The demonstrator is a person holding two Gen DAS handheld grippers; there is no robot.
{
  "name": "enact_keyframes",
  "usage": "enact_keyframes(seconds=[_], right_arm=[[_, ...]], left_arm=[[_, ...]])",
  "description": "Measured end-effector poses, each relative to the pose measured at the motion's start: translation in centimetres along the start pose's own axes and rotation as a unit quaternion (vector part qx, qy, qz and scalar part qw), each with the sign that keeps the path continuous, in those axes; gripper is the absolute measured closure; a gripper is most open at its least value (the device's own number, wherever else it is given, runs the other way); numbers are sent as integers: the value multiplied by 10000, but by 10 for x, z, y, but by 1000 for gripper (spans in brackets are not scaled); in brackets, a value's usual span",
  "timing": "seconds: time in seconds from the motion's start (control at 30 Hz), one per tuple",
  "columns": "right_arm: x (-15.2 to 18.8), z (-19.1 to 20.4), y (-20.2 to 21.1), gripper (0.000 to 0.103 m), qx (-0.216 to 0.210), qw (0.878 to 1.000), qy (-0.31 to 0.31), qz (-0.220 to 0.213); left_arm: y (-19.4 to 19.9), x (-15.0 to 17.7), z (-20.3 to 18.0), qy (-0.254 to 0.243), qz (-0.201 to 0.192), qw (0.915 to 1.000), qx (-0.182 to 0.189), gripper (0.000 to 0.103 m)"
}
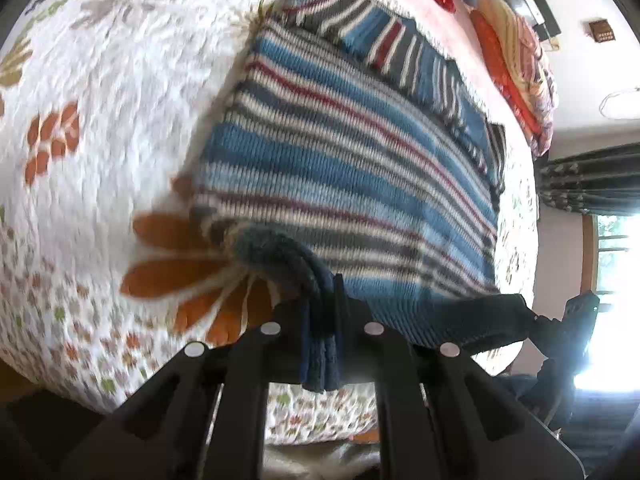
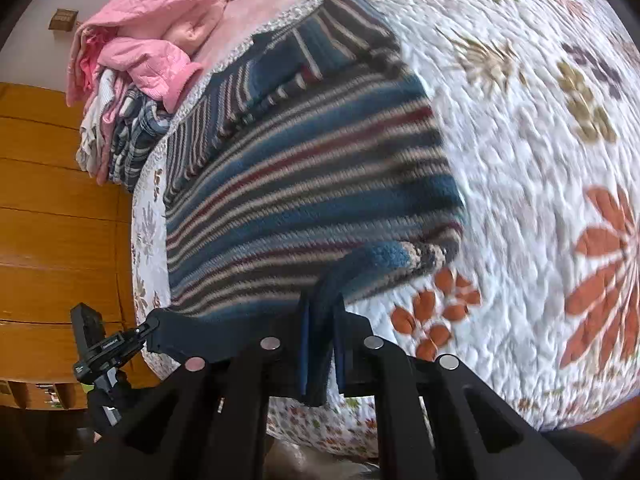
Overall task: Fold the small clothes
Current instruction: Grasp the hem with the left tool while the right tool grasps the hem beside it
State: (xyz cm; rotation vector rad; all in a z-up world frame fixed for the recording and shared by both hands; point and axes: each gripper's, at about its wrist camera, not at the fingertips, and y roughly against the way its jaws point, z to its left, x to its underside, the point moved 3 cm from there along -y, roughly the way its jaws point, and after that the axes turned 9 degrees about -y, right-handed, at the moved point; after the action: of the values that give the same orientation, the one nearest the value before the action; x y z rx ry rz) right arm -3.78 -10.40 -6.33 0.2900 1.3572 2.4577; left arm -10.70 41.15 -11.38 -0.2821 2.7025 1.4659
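Observation:
A small knitted sweater [image 1: 340, 152] with blue, white, grey and dark red stripes lies on a white floral quilt [image 1: 100, 120]; its sleeves are folded across the far part. My left gripper [image 1: 320, 312] is shut on the sweater's near left hem corner, blue ribbing bunched between its fingers. My right gripper [image 2: 320, 320] is shut on the near right hem corner of the same sweater [image 2: 300, 184], and fabric hangs down between its fingers. Each gripper shows at the edge of the other's view: the right gripper [image 1: 504, 320], the left gripper [image 2: 176, 332].
The quilt [image 2: 520, 160] covers a bed. Pink padded clothes [image 2: 152, 40] and a stack of folded clothes [image 2: 120, 140] lie at the far end, over a pink sheet [image 1: 440, 20]. Wooden panelling [image 2: 48, 220] is on one side, a bright window [image 1: 612, 260] and dark curtain on the other.

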Motion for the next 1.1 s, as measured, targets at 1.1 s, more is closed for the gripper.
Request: enact_keyframes(seconds=[1.1], right_arm=[[-149,-12,-74,73,-43,9936,-1020,493]], left_arm=[[-59,-164,6,936,20,9937,612,58]])
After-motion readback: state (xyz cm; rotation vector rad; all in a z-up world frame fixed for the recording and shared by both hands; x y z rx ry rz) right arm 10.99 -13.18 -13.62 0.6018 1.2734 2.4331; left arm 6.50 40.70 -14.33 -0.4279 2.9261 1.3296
